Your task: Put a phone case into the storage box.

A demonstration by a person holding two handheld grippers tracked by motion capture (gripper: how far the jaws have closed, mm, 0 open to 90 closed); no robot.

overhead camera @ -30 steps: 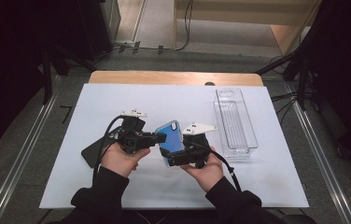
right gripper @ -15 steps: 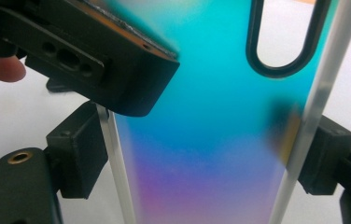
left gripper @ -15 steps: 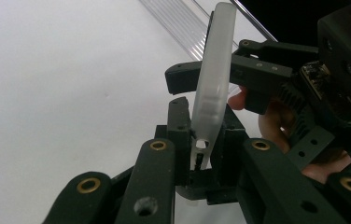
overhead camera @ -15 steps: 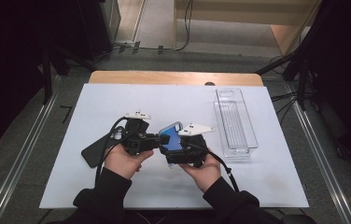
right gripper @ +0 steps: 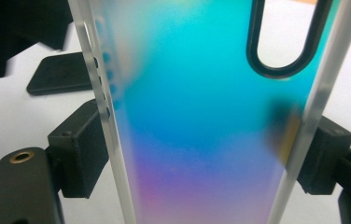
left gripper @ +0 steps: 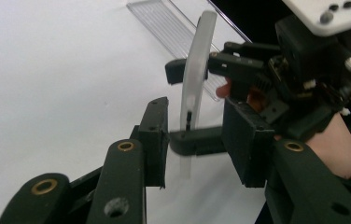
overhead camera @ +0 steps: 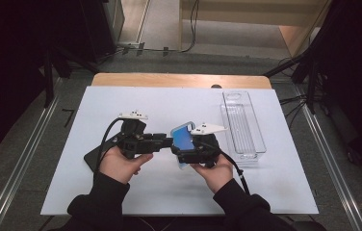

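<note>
In the high view, the left gripper and right gripper meet over the middle of the white mat, with a blue phone case held tilted between them. A clear tray lies on the mat to the right, lengthwise away from the person; nothing can be seen in it. A flat black object lies on the mat under the left hand. In the left gripper view, the case stands edge-on between the left gripper's jaws, which have just been opening; a gap shows on each side of its frosted rim, so the pads do not press it. The right gripper reaches in from the right and pinches the case across its width, and the tray lies beyond. In the right gripper view, the case stands upright, its iridescent blue-to-purple back facing the camera; the right gripper's pads clamp its two frosted side rims. The black object lies on the mat behind.
</note>
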